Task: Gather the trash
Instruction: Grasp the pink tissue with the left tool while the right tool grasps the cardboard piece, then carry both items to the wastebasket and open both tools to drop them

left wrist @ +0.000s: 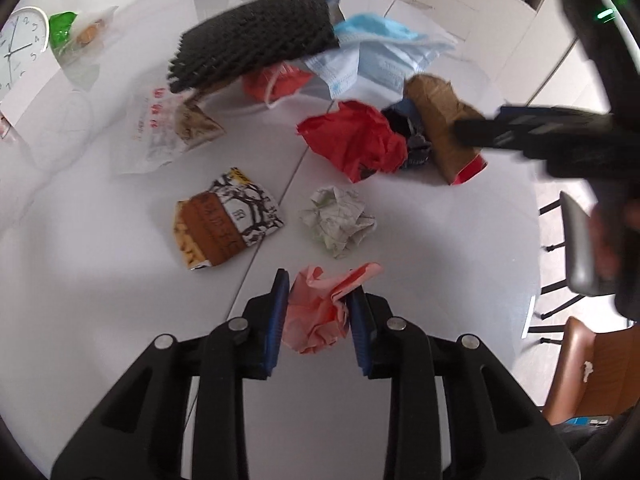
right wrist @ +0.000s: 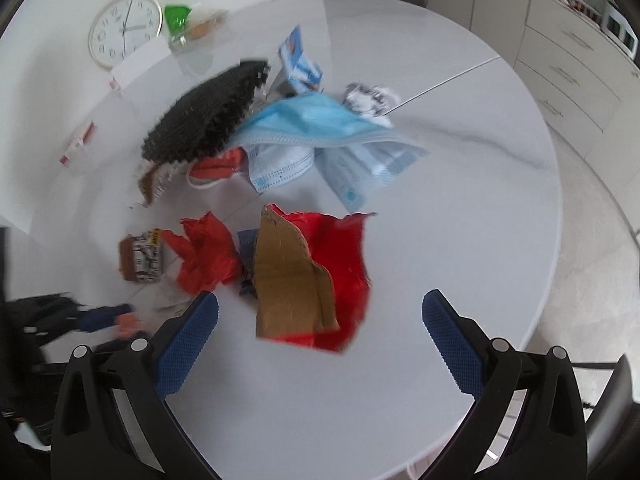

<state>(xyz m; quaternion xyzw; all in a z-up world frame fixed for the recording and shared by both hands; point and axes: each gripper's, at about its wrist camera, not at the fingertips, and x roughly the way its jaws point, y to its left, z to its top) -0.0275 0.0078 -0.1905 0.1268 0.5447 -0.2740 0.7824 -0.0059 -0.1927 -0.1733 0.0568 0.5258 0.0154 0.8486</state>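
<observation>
My left gripper (left wrist: 318, 300) is shut on a crumpled pink paper (left wrist: 320, 312) just above the white round table (left wrist: 440, 240). Ahead of it lie a crumpled white paper ball (left wrist: 340, 224), a brown snack wrapper (left wrist: 224, 224), red crumpled paper (left wrist: 356, 140), a brown-and-red cardboard piece (left wrist: 440, 120), blue face masks (left wrist: 380, 52) and a black foam pad (left wrist: 256, 40). My right gripper (right wrist: 320, 320) is open and empty, its fingers either side of the cardboard piece (right wrist: 292, 280). It also shows at the right of the left wrist view (left wrist: 520, 132).
A wall clock (right wrist: 126, 30) leans at the table's far left beside a green-and-clear wrapper (right wrist: 180, 20). A white printed wrapper (left wrist: 156, 132) lies left of centre. A brown chair (left wrist: 592, 368) stands at the right. Cabinets (right wrist: 580, 60) stand beyond the table.
</observation>
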